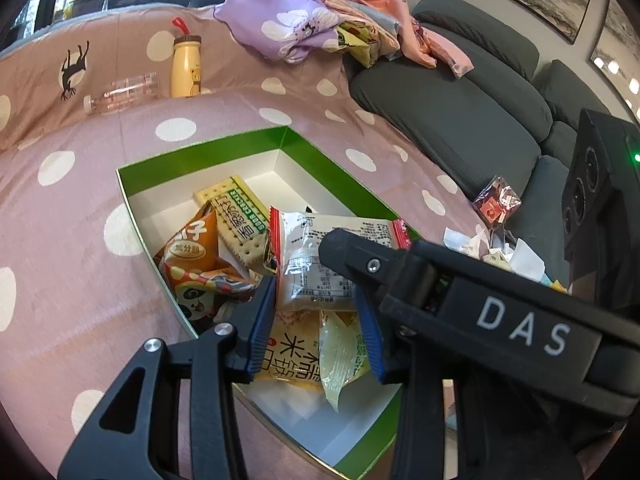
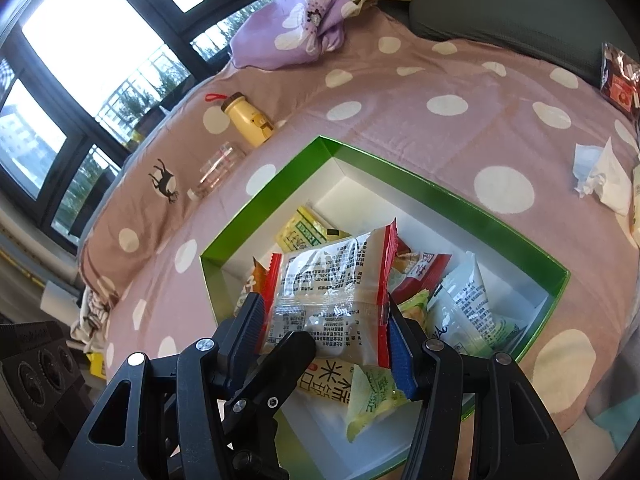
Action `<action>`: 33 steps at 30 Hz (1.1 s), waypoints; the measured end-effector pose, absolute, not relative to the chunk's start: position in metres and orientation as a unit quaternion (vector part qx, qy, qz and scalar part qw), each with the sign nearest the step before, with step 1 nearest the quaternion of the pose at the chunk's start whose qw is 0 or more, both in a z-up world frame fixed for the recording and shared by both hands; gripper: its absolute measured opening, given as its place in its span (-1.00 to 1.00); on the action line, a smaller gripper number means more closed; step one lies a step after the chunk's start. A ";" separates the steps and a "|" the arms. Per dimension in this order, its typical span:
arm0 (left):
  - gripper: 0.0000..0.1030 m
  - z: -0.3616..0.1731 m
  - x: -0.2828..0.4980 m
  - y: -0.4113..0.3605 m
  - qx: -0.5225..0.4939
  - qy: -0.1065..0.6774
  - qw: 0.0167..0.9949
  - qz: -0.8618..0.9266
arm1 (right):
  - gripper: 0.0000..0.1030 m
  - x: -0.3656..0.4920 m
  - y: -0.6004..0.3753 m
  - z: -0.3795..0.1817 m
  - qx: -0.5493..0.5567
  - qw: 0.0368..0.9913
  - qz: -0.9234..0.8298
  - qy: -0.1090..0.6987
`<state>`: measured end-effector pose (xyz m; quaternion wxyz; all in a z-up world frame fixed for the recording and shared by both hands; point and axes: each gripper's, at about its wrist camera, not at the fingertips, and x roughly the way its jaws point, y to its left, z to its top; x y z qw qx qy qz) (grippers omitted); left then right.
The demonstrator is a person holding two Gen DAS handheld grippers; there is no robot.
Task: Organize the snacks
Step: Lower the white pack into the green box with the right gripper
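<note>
A clear snack packet with red ends [image 2: 332, 296] hangs over the green-rimmed white box [image 2: 440, 192]. My right gripper [image 2: 324, 332] is shut on its two sides. From the left wrist view the same packet [image 1: 320, 256] sits between the blue pads of my left gripper [image 1: 316, 320], which press on its lower end. One finger of the right gripper [image 1: 360, 256] lies across the packet there. Inside the box [image 1: 200, 160] lie a cracker pack [image 1: 236, 216], an orange panda bag [image 1: 196, 268], a yellow rice-cake pack [image 1: 292, 356] and a pale green packet [image 1: 340, 356].
The box rests on a pink polka-dot cover. Behind it stand a yellow bottle [image 1: 186, 66] and a clear bottle on its side [image 1: 120, 94]. Piled cloths [image 1: 288, 28] and grey sofa cushions [image 1: 460, 120] lie beyond. A red snack packet [image 1: 496, 204] and crumpled tissues [image 1: 500, 252] sit at the right.
</note>
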<state>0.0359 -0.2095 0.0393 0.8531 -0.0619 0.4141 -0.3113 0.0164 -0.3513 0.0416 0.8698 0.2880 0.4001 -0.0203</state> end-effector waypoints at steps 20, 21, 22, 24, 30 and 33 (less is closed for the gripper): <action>-0.24 0.026 0.042 -0.211 -0.064 0.440 0.843 -0.303 | 0.17 0.025 -0.354 0.026 0.296 0.857 -0.027 0.422; -0.24 0.025 0.042 -0.211 -0.065 0.441 0.842 -0.303 | 0.17 0.026 -0.354 0.025 0.296 0.856 -0.027 0.423; -0.24 0.024 0.043 -0.211 -0.066 0.444 0.841 -0.303 | 0.16 0.026 -0.354 0.024 0.296 0.855 -0.027 0.425; -0.24 0.022 0.044 -0.211 -0.069 0.448 0.838 -0.303 | 0.16 0.027 -0.354 0.022 0.297 0.854 -0.028 0.427; -0.24 0.021 0.044 -0.212 -0.067 0.450 0.838 -0.300 | 0.16 0.029 -0.355 0.019 0.300 0.851 -0.026 0.431; -0.24 0.021 0.043 -0.213 -0.064 0.449 0.840 -0.299 | 0.17 0.030 -0.355 0.018 0.300 0.850 -0.026 0.432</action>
